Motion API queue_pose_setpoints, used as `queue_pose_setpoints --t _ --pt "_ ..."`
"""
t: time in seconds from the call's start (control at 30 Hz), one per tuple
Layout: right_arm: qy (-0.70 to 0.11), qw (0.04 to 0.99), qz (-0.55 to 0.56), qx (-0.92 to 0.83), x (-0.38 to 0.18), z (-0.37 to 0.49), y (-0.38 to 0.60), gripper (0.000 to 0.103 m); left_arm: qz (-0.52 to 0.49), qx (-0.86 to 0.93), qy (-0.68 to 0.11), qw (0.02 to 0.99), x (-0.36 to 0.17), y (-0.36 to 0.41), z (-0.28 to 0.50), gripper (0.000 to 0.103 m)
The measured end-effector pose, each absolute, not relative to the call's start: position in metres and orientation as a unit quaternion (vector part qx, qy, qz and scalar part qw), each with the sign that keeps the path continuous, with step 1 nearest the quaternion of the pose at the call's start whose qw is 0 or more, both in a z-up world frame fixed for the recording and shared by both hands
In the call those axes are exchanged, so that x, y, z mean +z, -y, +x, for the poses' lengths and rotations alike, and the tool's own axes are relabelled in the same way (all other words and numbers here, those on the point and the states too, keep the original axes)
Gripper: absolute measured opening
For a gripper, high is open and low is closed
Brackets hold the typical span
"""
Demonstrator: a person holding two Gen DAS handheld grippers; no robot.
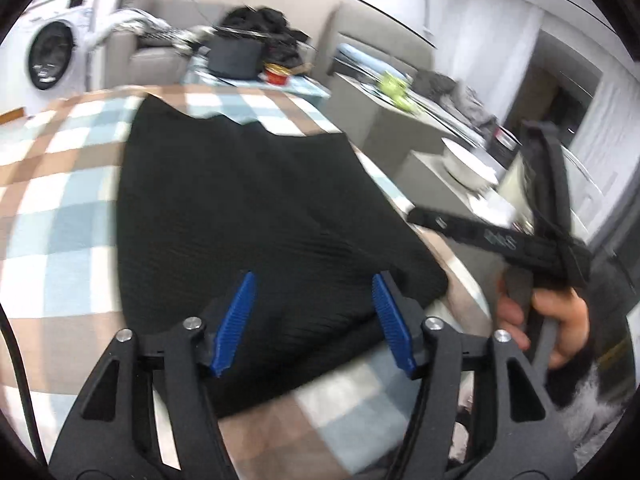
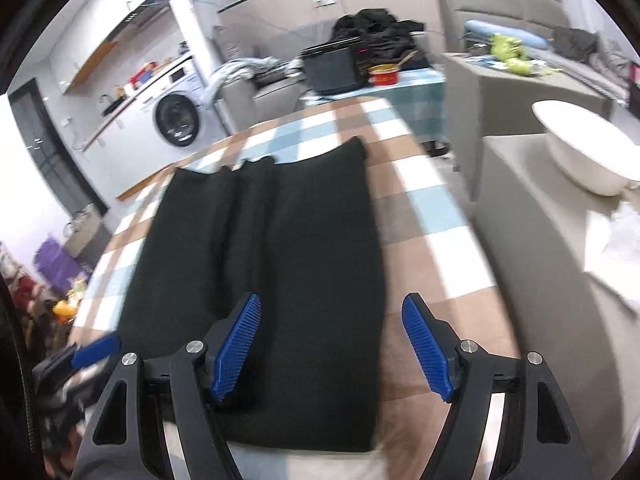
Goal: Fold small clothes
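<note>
A black ribbed garment [image 1: 260,200] [image 2: 280,240] lies flat on the checked tablecloth [image 1: 60,208] [image 2: 432,240], folded lengthwise into a long rectangle with overlapping panels. My left gripper [image 1: 314,320] hovers over its near end, blue pads wide apart and nothing pinched between them. My right gripper [image 2: 332,348] is open too, left pad over the garment's near right part and right pad over bare cloth. In the left wrist view the right tool's body [image 1: 540,220] shows at the right, held by a hand [image 1: 560,320]. One left fingertip [image 2: 96,350] shows at the lower left of the right wrist view.
A grey cabinet [image 2: 540,260] with a white bowl [image 2: 588,152] stands close to the table's right side. Beyond the far edge are a black box [image 2: 332,68], a red pot [image 2: 384,74] and a pile of dark clothes [image 2: 380,32]. A washing machine [image 2: 176,120] stands far left.
</note>
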State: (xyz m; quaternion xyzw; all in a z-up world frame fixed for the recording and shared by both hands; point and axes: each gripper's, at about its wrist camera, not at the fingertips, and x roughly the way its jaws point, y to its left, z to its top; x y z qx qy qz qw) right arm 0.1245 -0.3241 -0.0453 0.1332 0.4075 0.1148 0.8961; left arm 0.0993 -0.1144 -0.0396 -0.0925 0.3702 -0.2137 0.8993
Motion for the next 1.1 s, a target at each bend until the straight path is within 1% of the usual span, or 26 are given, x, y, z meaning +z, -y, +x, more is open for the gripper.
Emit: queue_pose_setpoints --t 0.07,0.1,0.13,0.27,0.37,0.53,0.57,0.6,0.63,0.73,0.83,0.93,1.0,1.03,1.1 --pt "-0.414 0.889 0.133 0.145 -0.047 0.124 0.311 0.073 -0.087 -0.179 -0.369 0.908 -0.044 0.1 0.104 0.064" --pt "-0.419 0.881 0.134 0.173 -0.049 0.125 0.301 0.068 -0.085 -0.169 -0.375 0.908 -0.047 0.092 0.107 0.064" --pt "-0.423 0.876 0.134 0.19 -0.05 0.125 0.296 0.065 -0.084 -0.163 -0.384 0.905 -0.052 0.086 0.11 0.064" --pt "-0.445 0.851 0.127 0.25 -0.06 0.127 0.269 0.047 -0.076 -0.148 -0.416 0.894 -0.07 0.071 0.113 0.064" --pt "-0.456 0.851 0.091 0.244 -0.068 0.132 0.254 0.047 -0.061 -0.153 -0.417 0.894 -0.081 0.071 0.109 0.064" --pt "-0.468 0.843 0.076 0.254 -0.078 0.142 0.246 0.047 -0.04 -0.163 -0.426 0.889 -0.09 0.072 0.102 0.064" --pt "-0.466 0.843 0.07 0.258 -0.078 0.144 0.245 0.041 -0.041 -0.165 -0.425 0.889 -0.092 0.071 0.101 0.064" --pt "-0.467 0.843 0.065 0.26 -0.078 0.144 0.245 0.019 -0.043 -0.166 -0.424 0.889 -0.093 0.07 0.101 0.064" --pt "-0.467 0.843 0.068 0.26 -0.075 0.145 0.245 0.013 -0.048 -0.166 -0.423 0.889 -0.092 0.069 0.101 0.064" --pt "-0.428 0.859 0.076 0.27 -0.049 0.131 0.25 0.01 -0.076 -0.166 -0.417 0.891 -0.082 0.061 0.1 0.064" --pt "-0.421 0.865 0.066 0.266 -0.028 0.112 0.251 0.01 -0.091 -0.156 -0.403 0.897 -0.071 0.049 0.099 0.064" --pt "-0.445 0.864 0.025 0.233 -0.04 0.105 0.247 0.01 -0.095 -0.149 -0.398 0.9 -0.067 0.043 0.098 0.064" --pt "-0.468 0.858 0.024 0.208 -0.056 0.111 0.247 0.011 -0.091 -0.145 -0.404 0.899 -0.07 0.044 0.101 0.064" --pt "-0.477 0.853 0.034 0.208 -0.061 0.114 0.249 0.012 -0.088 -0.141 -0.409 0.897 -0.072 0.045 0.103 0.064" --pt "-0.477 0.851 0.047 0.214 -0.06 0.117 0.253 0.022 -0.082 -0.142 -0.419 0.893 -0.076 0.049 0.103 0.064"
